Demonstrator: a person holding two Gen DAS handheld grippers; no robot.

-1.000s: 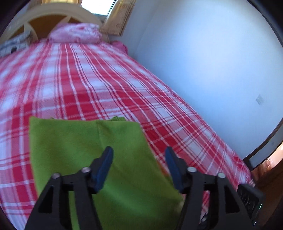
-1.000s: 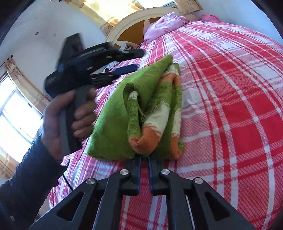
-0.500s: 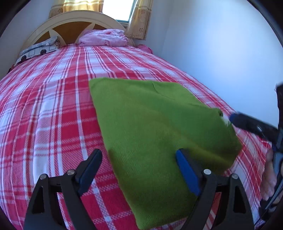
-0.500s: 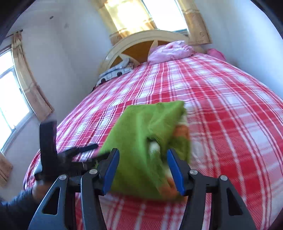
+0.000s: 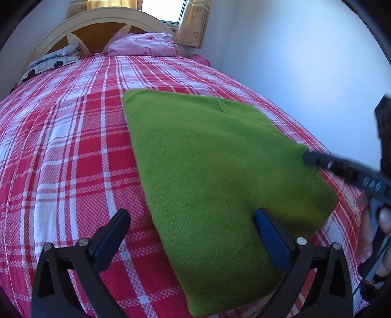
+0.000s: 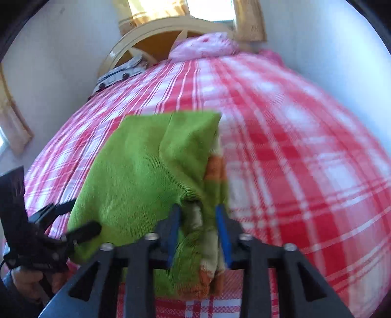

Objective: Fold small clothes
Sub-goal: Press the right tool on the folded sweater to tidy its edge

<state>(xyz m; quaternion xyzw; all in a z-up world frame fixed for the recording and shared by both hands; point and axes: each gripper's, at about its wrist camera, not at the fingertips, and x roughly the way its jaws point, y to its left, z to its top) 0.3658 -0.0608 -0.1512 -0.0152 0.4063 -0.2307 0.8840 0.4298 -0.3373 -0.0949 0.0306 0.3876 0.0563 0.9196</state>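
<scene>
- the folded green knit sweater (image 5: 220,176) lies on the red and white checked bed cover (image 5: 61,151).
- the left claw (image 5: 193,234) is wide open, one finger resting on the sweater.
- the right claw (image 6: 198,230) is partly open, with the sweater's bunched edge between its fingers.

home bedroom | plaid bedspread (image 5: 73,146) | arched headboard (image 5: 97,27) | pillows (image 5: 144,44) | curtained window (image 5: 193,22)

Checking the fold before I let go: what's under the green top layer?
At the sweater's open edge, orange-and-white striped layers show beneath the green. Below lies the plaid bedspread. Deeper folds are covered.
</scene>
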